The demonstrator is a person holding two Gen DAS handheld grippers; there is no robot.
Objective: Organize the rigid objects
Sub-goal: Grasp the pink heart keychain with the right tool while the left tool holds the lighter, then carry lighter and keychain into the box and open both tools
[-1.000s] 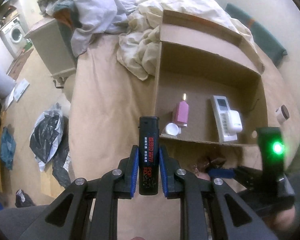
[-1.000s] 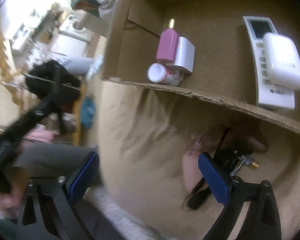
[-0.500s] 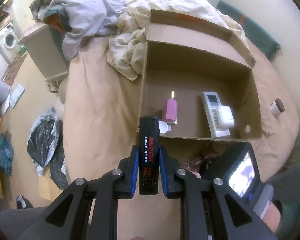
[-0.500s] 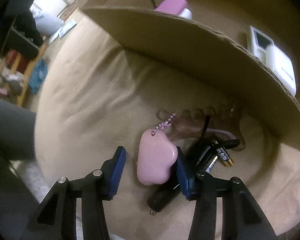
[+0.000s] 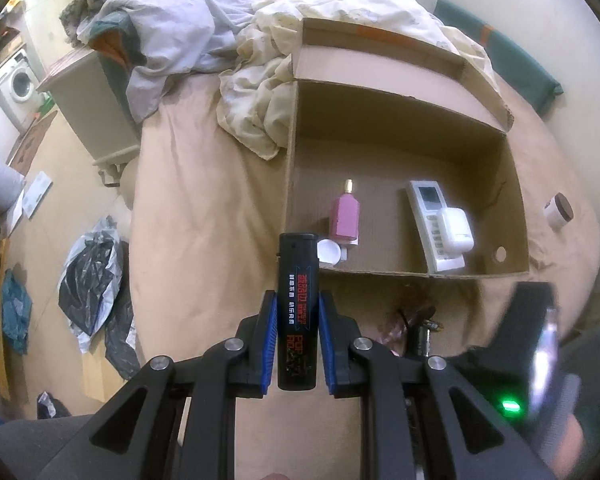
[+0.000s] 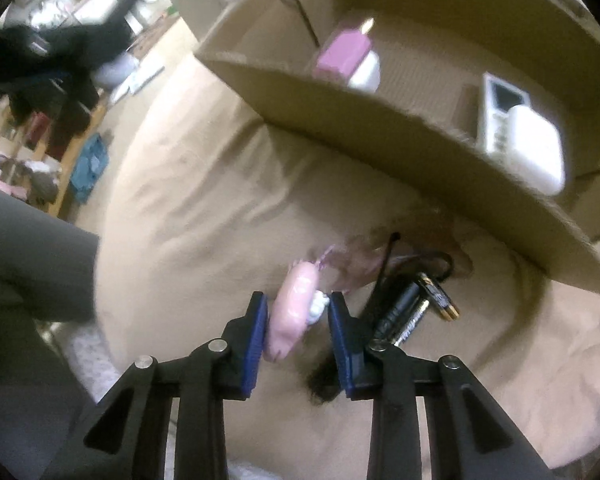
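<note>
Jaws grip black lighter [image 5: 298, 308], "POP" printed.

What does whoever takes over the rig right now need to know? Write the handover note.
Left gripper: shut on the black lighter, held above the bed.
Right gripper: fingers closing on the pink charm.
Done: pink bottle, white jar, remote and white case lie in the cardboard box.
Left: box the lighter and charm, then the batteries and other small items in front of the box.
</note>
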